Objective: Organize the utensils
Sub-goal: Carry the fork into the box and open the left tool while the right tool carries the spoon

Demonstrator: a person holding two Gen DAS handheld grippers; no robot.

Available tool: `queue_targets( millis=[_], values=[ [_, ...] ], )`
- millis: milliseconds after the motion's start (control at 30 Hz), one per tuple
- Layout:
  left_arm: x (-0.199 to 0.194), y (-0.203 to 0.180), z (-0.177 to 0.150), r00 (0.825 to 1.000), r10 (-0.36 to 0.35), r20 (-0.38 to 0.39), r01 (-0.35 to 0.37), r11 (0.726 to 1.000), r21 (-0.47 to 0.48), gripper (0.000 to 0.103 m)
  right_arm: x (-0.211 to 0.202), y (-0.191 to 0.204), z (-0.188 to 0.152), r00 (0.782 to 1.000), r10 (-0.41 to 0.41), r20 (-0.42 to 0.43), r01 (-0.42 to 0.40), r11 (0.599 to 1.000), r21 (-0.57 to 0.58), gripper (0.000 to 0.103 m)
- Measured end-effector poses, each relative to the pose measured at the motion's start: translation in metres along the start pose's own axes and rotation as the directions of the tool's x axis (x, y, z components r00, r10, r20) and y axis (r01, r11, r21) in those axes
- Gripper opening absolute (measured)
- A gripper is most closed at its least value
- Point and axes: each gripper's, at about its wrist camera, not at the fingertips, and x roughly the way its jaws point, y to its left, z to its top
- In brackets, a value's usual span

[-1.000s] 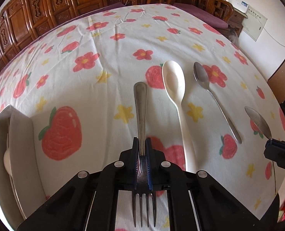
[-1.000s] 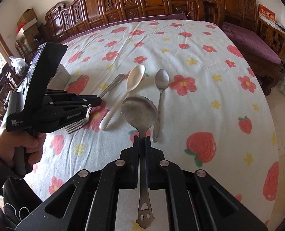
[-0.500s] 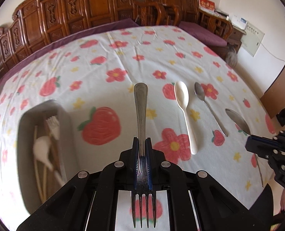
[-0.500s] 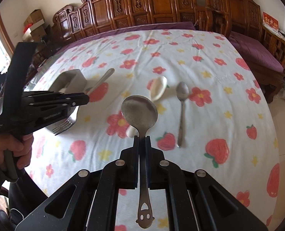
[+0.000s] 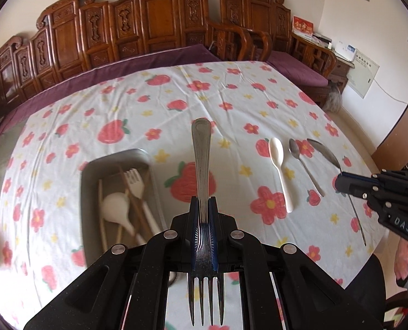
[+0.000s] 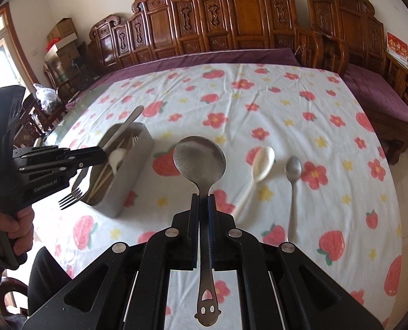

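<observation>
My left gripper (image 5: 203,202) is shut on a steel fork (image 5: 201,162), handle forward, held above the cloth to the right of the grey utensil tray (image 5: 86,192). The tray holds a white spoon, a white fork and chopsticks. My right gripper (image 6: 203,199) is shut on a large round steel spoon (image 6: 199,161), bowl forward, above the table. A white plastic spoon (image 5: 279,165) and a small steel spoon (image 5: 303,162) lie on the cloth between the two grippers. The left gripper with the fork (image 6: 93,155) shows over the tray (image 6: 126,189) in the right wrist view.
The table has a white cloth with strawberries and flowers (image 5: 231,96). Carved wooden chairs (image 5: 159,22) stand along the far edge. The right gripper (image 5: 341,185) shows at the right of the left wrist view. Boxes and bags (image 6: 60,41) stand at the far left.
Both grippers have risen and pulled back with their utensils. The left one has swung left, so the tray has come into full view.
</observation>
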Motion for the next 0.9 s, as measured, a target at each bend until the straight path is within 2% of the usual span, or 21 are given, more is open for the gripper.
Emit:
queue_targets(
  millis=[367,900],
  values=[
    [-0.006,0.049,-0.009,1.0,0.025,-0.01,-0.026,0.998,-0.06,0.006,0.007,0.04,0.02,0.999,0.041,0.0,-0.041,0.998,-0.047,0.007],
    [0.051,0.1,-0.023,0.995,0.04,-0.094,-0.055,0.986,-0.16,0.007,0.042,0.089,0.035,0.994,0.093,-0.054,-0.098,0.989,-0.108,0.007]
  ],
)
